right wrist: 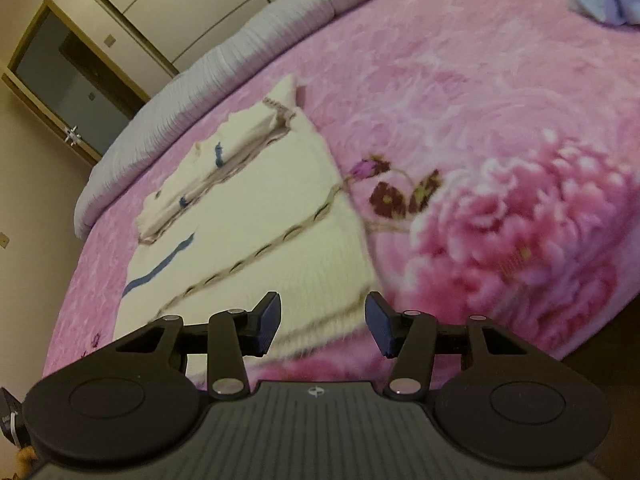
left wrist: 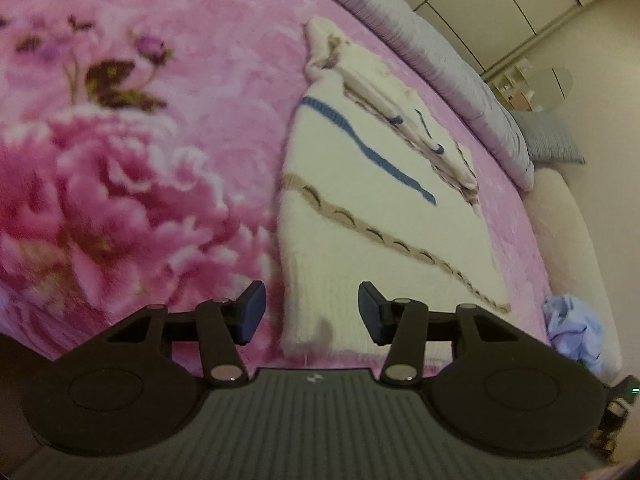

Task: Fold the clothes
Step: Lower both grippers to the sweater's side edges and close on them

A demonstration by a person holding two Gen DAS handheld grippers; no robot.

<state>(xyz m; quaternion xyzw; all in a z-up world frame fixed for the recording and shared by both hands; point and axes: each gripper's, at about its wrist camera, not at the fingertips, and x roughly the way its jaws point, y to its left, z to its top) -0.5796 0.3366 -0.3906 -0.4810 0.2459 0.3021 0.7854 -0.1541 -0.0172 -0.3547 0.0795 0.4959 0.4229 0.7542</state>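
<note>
Cream knitted sweater with a blue stripe and a beige chain-pattern band (left wrist: 380, 208) lies flat on the pink floral plush blanket (left wrist: 160, 160) covering the bed, sleeves already folded in over the body toward the collar end. All places below are given relative to this sweater. Its long axis runs away from both cameras, hem nearest, collar farthest, toward the grey ribbed bolster (left wrist: 460, 80) beyond the collar. Left claw (left wrist: 312, 312) hangs over the hem's left corner, half open with nothing between the pads; the left pad sits over blanket just beside the sweater edge, the right pad over the knit. Right claw (right wrist: 323, 324) hangs over the hem's right corner, also half open and empty; the hem edge passes between its pads in the view, but contact cannot be confirmed. Judgement: both claws are about equally near the hem, one per corner, so the coming move likely turns on pinching the hem and carrying it along the long axis toward the collar. A crumpled light-blue garment (left wrist: 576, 328) lies well apart to the sweater's right, near the bed edge. Hard to make out: both views are motion-blurred; the near hem is partly cut off by the claw bodies; height of the pads above the fabric cannot be told.
</note>
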